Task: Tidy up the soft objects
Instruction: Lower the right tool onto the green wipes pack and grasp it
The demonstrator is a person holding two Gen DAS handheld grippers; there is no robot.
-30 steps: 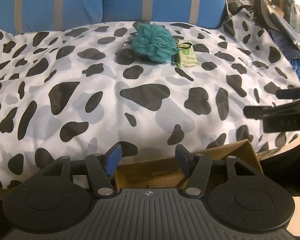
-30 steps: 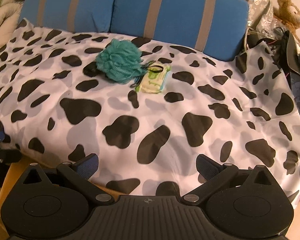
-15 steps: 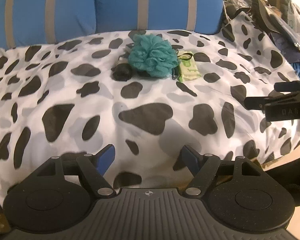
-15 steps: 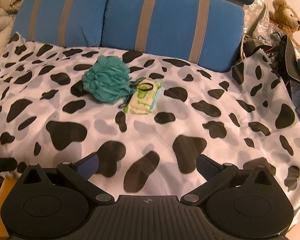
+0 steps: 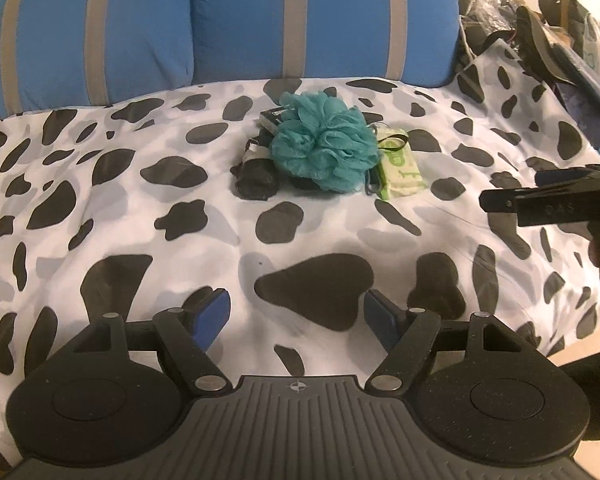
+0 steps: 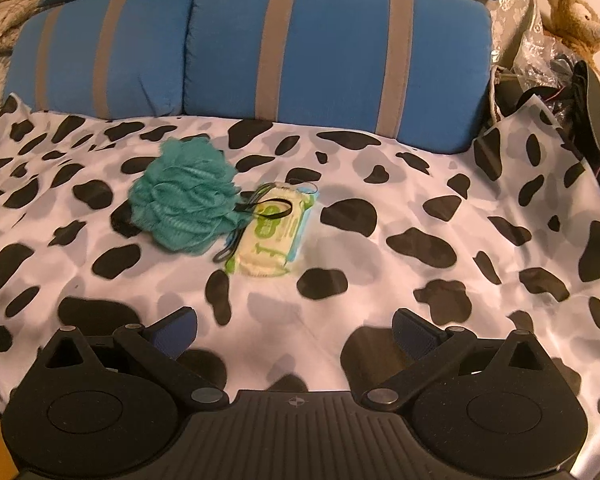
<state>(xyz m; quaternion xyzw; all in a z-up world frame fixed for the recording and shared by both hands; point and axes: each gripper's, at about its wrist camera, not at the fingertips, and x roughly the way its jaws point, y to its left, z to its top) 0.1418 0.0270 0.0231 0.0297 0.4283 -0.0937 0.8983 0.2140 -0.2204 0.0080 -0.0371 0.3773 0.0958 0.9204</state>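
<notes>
A teal bath pouf (image 5: 324,146) (image 6: 186,200) lies on the cow-print bed cover (image 5: 140,216) (image 6: 400,200). A green and cream wipes pack (image 5: 398,164) (image 6: 274,230) with a black hair tie (image 6: 274,210) on it lies at the pouf's right. Rolled black socks (image 5: 256,176) lie at its left. My left gripper (image 5: 296,316) is open and empty over the cover, well short of the pile. My right gripper (image 6: 296,330) is open and empty, short of the wipes pack, and also shows side-on in the left wrist view (image 5: 548,200).
Two blue pillows with grey stripes (image 5: 220,20) (image 6: 332,48) stand behind the pile. A brown teddy bear (image 6: 576,20) and a heap of bags and clothes (image 5: 560,36) lie at the right. A folded blanket (image 6: 0,20) sits at the far left.
Both grippers have moved forward over the bed toward the pile, which looms larger. The cardboard box edge under the left gripper has dropped out of view. Both stay open.
</notes>
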